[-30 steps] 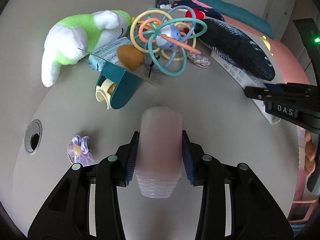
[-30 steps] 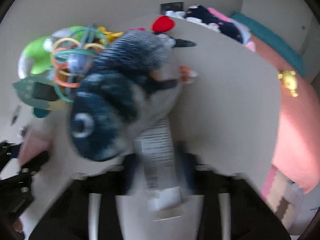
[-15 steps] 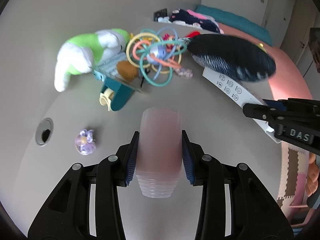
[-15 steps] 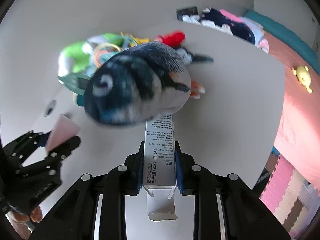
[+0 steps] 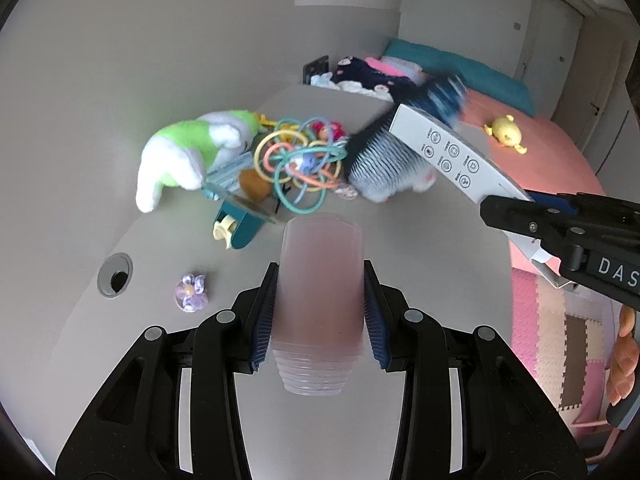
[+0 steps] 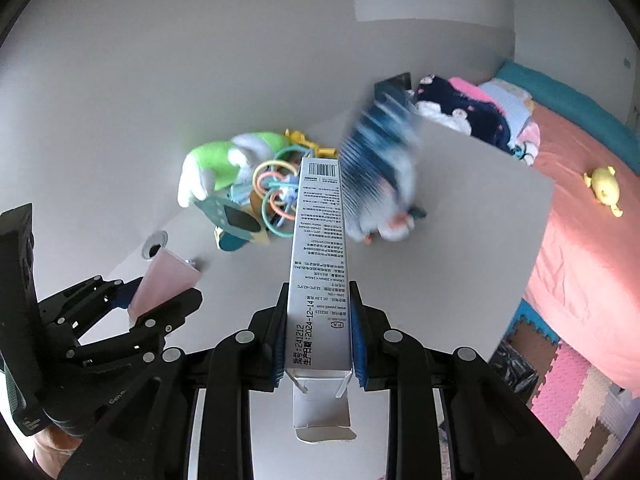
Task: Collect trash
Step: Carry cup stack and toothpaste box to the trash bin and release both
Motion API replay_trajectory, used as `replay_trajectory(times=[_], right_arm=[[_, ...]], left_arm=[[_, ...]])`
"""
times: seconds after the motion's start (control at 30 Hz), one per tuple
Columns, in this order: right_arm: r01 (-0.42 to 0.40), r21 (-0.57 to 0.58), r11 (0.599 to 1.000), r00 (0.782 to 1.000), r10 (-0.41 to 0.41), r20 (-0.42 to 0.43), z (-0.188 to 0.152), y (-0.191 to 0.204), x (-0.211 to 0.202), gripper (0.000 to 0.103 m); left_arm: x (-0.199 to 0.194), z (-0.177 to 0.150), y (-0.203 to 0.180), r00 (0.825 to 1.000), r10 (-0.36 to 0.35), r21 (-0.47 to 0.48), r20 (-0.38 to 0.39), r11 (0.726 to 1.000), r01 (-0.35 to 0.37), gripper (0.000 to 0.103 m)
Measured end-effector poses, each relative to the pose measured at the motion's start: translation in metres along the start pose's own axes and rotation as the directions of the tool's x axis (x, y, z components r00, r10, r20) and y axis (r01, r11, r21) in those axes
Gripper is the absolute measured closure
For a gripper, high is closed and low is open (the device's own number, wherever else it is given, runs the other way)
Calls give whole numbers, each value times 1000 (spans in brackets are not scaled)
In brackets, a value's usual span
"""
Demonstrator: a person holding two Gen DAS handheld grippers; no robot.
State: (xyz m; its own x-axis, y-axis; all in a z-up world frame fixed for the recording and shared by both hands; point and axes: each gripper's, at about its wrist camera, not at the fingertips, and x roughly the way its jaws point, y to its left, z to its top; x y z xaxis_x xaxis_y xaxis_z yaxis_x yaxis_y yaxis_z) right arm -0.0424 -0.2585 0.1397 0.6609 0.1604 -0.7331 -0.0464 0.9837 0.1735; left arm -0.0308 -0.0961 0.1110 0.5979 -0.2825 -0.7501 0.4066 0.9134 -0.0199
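Observation:
My left gripper is shut on a stack of pink translucent plastic cups, held above the grey table. My right gripper is shut on a long white carton with printed text and a barcode, its near flap open. In the left wrist view the carton juts up to the left from the right gripper. In the right wrist view the cups and left gripper show at lower left.
A blue striped plush fish tumbles, blurred, on the table's far side. Beside it lie a green-white plush, a coloured ring toy, a teal holder, a purple flower clip and a cable hole. A pink bed stands to the right.
Both grippers have risen and pulled back from the table with their loads. The carton came out from under the plush fish, which rolled away and is still moving.

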Motion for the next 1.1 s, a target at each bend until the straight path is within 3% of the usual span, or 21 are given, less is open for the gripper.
replay_trajectory(times=[0.23, 0.53, 0.8, 1.1], right_arm=[[58, 53, 997, 998, -59, 18, -12, -43, -23, 76], [157, 168, 973, 987, -161, 9, -49, -129, -51, 76], [261, 288, 921, 965, -261, -40, -95, -217, -72, 76], [349, 395, 850, 937, -322, -136, -142, -294, -64, 75]], left_arm=[[6, 10, -41, 999, -53, 48, 4, 997, 53, 64], [30, 19, -133, 987, -159, 139, -30, 977, 162, 64], [61, 22, -233, 967, -237, 226, -98, 940, 254, 64], [117, 10, -320, 939, -268, 291, -214, 901, 323, 64]])
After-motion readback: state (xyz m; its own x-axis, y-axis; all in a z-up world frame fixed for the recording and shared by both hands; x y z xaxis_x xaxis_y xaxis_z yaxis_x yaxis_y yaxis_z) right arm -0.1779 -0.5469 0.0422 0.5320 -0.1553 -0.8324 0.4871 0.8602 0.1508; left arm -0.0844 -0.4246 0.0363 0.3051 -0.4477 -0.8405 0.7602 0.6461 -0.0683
